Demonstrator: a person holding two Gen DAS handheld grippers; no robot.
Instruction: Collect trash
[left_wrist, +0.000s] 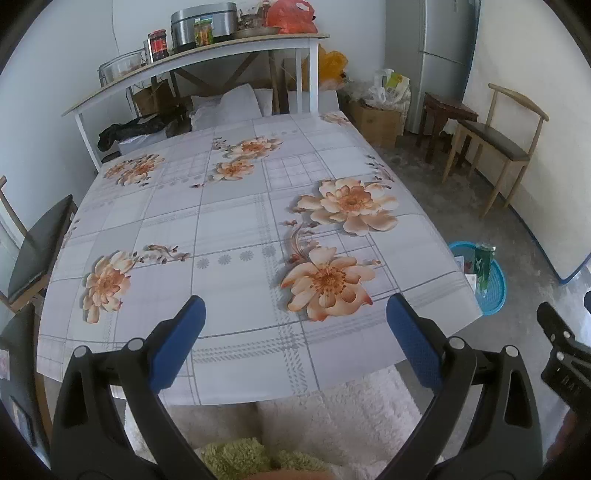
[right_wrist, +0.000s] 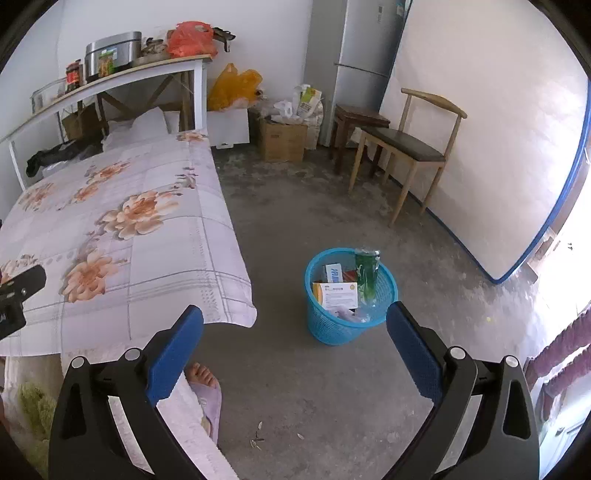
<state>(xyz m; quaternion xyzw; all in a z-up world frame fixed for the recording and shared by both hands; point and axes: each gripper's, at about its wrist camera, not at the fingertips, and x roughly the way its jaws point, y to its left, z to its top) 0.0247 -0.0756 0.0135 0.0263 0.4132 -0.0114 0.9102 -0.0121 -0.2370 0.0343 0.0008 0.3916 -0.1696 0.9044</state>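
A blue plastic basket (right_wrist: 334, 328) stands on the concrete floor right of the table. It holds a green packet (right_wrist: 366, 275), a white and yellow box (right_wrist: 338, 295), a blue and white box (right_wrist: 334, 274) and other scraps. My right gripper (right_wrist: 294, 334) is open and empty above the floor, just short of the basket. My left gripper (left_wrist: 294, 324) is open and empty over the near edge of the table with the flowered cloth (left_wrist: 229, 229). The basket also shows in the left wrist view (left_wrist: 493, 295), at the right past the table corner.
A wooden chair (right_wrist: 402, 147) and a dark stool (right_wrist: 354, 122) stand by the far wall next to a fridge (right_wrist: 354, 55). Cardboard boxes and bags (right_wrist: 284, 125) sit in the corner. A shelf (left_wrist: 192, 55) with jars stands behind the table. My foot (right_wrist: 201, 376) is on the floor.
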